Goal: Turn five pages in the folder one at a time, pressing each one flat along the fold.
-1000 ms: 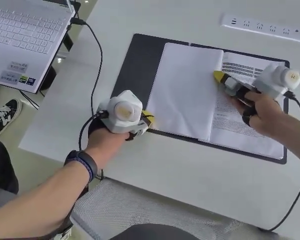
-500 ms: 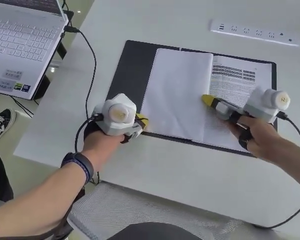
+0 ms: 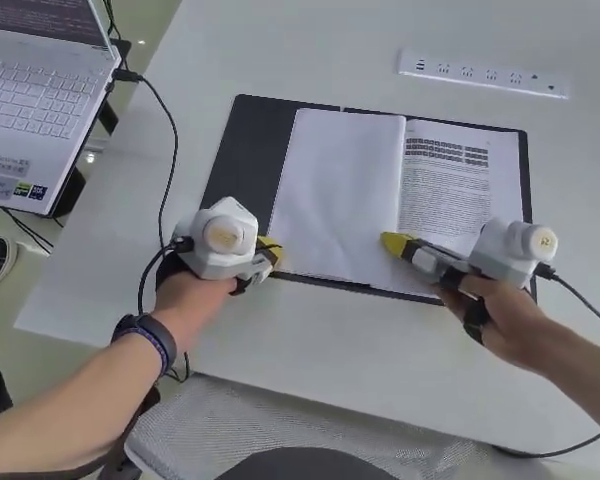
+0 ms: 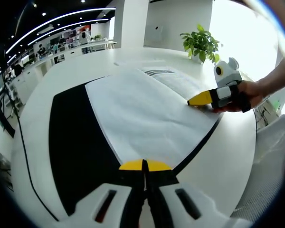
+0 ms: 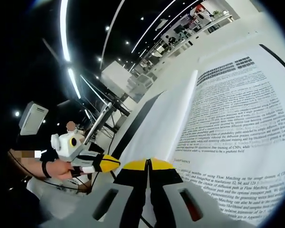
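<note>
A black folder (image 3: pixel 242 150) lies open on the white table, with a blank turned page (image 3: pixel 335 190) on its left and a printed page (image 3: pixel 460 190) on its right. My right gripper (image 3: pixel 388 241) is shut, its yellow tips resting on the fold near the folder's near edge. My left gripper (image 3: pixel 273 250) is shut with its tips at the near edge of the blank page. The blank page (image 4: pixel 142 114) and the right gripper (image 4: pixel 192 101) lie ahead of the left gripper (image 4: pixel 144 164). The right gripper (image 5: pixel 147 164) sits over the fold beside the printed page (image 5: pixel 237 109).
An open laptop (image 3: pixel 30 100) sits at the far left, with a black cable (image 3: pixel 170 140) running along the folder's left side. A white power strip (image 3: pixel 485 75) lies beyond the folder. The table's near edge (image 3: pixel 310 395) is close below both grippers.
My right gripper has slid down the fold from the upper part of the page to near the folder's front edge. The left gripper has held its place at the blank page's near edge.
</note>
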`<action>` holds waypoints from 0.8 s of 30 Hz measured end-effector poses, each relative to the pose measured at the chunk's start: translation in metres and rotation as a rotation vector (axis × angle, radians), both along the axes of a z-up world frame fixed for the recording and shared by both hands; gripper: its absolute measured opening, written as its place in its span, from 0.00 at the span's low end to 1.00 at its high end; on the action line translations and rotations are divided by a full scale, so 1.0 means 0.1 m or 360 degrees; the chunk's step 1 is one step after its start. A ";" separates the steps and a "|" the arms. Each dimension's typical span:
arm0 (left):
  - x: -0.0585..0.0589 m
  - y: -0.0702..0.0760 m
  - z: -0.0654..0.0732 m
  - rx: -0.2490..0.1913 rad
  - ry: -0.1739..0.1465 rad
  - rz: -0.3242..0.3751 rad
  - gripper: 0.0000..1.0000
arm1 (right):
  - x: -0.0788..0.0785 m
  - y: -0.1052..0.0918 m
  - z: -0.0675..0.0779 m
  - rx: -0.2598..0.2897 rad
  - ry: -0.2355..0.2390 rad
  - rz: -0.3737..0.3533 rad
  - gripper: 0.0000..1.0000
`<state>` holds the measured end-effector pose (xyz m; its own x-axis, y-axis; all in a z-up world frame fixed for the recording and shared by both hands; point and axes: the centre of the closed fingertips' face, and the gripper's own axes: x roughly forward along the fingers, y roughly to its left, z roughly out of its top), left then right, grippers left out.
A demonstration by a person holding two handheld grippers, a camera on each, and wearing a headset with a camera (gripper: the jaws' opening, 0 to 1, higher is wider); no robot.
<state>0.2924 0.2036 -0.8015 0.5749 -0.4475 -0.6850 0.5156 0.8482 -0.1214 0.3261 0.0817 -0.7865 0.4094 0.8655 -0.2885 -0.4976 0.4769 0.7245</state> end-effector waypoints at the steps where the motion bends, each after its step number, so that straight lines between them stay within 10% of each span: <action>1: 0.00 0.00 -0.01 -0.0001 0.0002 0.0001 0.00 | -0.03 0.00 0.00 0.0000 0.0004 -0.0001 0.00; 24: 0.08 0.06 -0.17 0.0014 -0.0002 -0.0016 0.00 | -0.44 -0.14 -0.17 -0.0074 0.0069 0.0052 0.00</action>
